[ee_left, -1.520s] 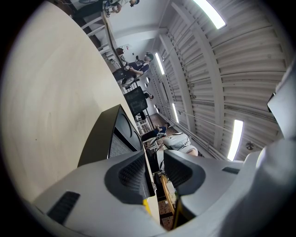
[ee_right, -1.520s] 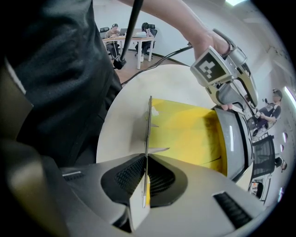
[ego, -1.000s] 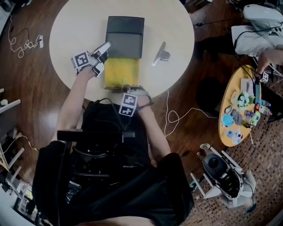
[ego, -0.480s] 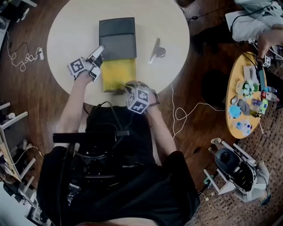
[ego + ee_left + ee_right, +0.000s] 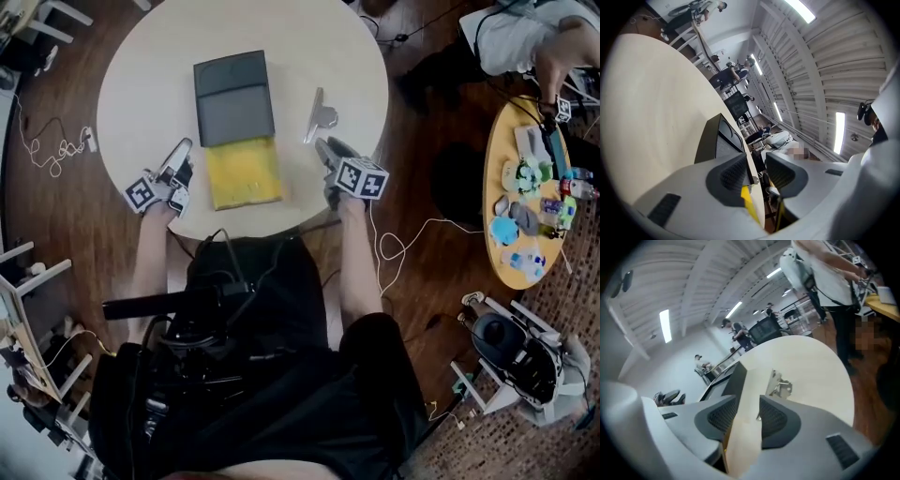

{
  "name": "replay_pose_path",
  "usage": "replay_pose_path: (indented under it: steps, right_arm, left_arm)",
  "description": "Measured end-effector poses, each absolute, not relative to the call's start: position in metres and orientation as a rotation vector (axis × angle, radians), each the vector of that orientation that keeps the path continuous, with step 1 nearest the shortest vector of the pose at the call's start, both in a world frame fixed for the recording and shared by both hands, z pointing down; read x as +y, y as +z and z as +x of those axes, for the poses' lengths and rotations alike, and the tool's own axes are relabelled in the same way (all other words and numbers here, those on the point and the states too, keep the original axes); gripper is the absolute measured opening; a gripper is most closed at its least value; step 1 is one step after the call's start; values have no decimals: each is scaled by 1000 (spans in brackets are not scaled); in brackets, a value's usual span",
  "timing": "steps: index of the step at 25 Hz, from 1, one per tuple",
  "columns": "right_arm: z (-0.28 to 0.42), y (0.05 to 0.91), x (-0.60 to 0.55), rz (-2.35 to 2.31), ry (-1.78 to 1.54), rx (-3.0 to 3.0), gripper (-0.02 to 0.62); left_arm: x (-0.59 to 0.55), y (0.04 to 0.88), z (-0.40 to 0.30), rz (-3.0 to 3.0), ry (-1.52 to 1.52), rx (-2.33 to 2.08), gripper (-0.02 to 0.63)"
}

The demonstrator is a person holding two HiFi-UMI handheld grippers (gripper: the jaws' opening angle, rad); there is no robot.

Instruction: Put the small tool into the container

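right gripper (image 5: 747, 416) stands with jaws apart, having just been opening; nothing is between them, only bare table (image 5: 141, 84) shows through the gap. left gripper (image 5: 757, 171) is likewise parted and empty, just left of the container's yellow section (image 5: 243, 172). small tool (image 5: 320, 114), a metal clip, lies on the table right of the dark container (image 5: 234, 98), apart from it, just ahead of the right gripper's tips.
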State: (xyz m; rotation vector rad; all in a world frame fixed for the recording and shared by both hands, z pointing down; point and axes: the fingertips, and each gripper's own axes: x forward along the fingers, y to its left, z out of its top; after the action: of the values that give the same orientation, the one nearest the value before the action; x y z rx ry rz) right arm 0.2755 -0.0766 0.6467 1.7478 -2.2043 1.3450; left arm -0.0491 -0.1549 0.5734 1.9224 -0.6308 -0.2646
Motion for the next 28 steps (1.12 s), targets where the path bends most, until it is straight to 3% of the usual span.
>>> replay_pose_path:
  steps: [7, 8, 21, 28]
  right_arm:
    - [329, 680, -119, 1931, 1519, -2074, 156]
    - [331, 684, -124, 1934, 1544, -2071, 121]
    - [308, 690, -153, 1773, 1719, -2210, -5]
    - [298, 657, -145, 1795, 1749, -2314, -6]
  left_arm:
    - [-108, 566, -78, 1924, -268, -720, 121]
    - [-105, 564, -79, 1929, -275, -729, 121]
    - [-85, 545, -37, 1970, -239, -713, 121]
    - [-95, 541, -32, 1964, -222, -684, 121]
